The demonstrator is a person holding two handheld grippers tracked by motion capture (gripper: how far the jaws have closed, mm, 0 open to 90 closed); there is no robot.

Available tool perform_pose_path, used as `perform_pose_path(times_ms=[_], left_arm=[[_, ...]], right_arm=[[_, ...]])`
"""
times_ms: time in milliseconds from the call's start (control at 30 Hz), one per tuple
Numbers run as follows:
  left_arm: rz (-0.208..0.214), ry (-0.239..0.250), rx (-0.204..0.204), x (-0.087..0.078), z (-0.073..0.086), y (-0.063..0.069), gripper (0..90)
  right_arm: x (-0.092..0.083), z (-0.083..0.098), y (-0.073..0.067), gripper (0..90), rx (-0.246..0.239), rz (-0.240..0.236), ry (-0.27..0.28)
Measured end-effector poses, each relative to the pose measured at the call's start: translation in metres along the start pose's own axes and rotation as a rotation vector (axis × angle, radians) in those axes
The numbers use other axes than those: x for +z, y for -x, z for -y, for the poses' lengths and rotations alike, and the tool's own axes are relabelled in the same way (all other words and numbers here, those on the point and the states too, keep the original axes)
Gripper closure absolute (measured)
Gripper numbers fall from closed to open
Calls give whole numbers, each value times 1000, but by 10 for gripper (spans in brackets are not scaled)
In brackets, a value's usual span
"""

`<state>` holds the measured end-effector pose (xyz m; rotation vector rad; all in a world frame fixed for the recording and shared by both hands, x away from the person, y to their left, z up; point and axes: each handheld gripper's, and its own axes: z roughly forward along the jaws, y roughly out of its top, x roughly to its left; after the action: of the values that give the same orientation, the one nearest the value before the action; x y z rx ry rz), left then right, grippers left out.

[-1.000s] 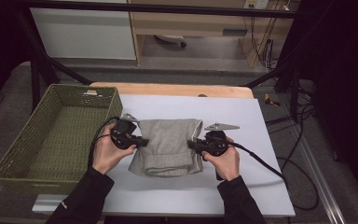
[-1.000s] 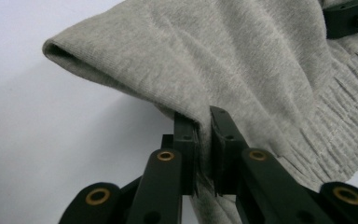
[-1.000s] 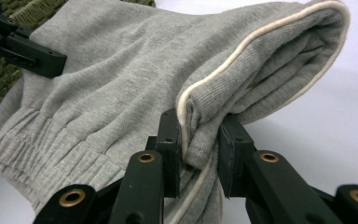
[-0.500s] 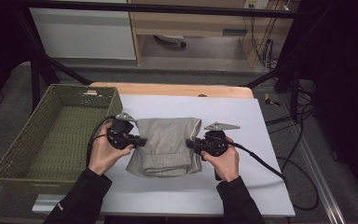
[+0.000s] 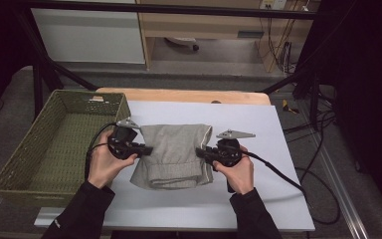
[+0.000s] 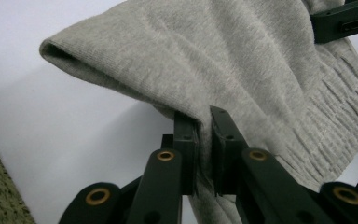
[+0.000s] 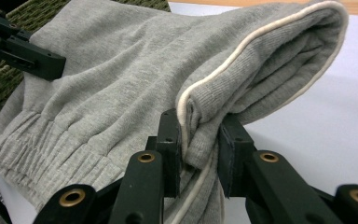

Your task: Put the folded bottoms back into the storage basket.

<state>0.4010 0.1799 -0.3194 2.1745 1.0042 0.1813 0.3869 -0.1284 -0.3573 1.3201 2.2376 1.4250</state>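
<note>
While both grippers hold the load:
Change: folded grey garment has shifted toward basket.
Left gripper: pinching garment edge nearest basket.
Right gripper: pinching far edge.
Garment place: just beside basket, on white sheet.
Meaning: transfer to basket likely underway.

The table has a white top with a strip of bare wood along its far edge. A folded grey garment lies on the white, between the two sets of fingers. A green wicker basket stands outside the left fingers, overhanging the table's left edge.
</note>
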Motion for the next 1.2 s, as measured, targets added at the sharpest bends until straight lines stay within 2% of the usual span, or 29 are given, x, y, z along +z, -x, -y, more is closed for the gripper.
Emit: perform_pose_path(times_ms=[333,567,1200], left_arm=[[2,7,-2,-13,1,-5,824],[-12,10,-1,-21,1,-8,824],[-6,27,-1,-42,1,-16,824]], right_arm=[[2,-5,-7,737,-1,-15,14],[5,-10,-15,737,-9,-22,22],[7,-25,-30,737,-29,-39,30]])
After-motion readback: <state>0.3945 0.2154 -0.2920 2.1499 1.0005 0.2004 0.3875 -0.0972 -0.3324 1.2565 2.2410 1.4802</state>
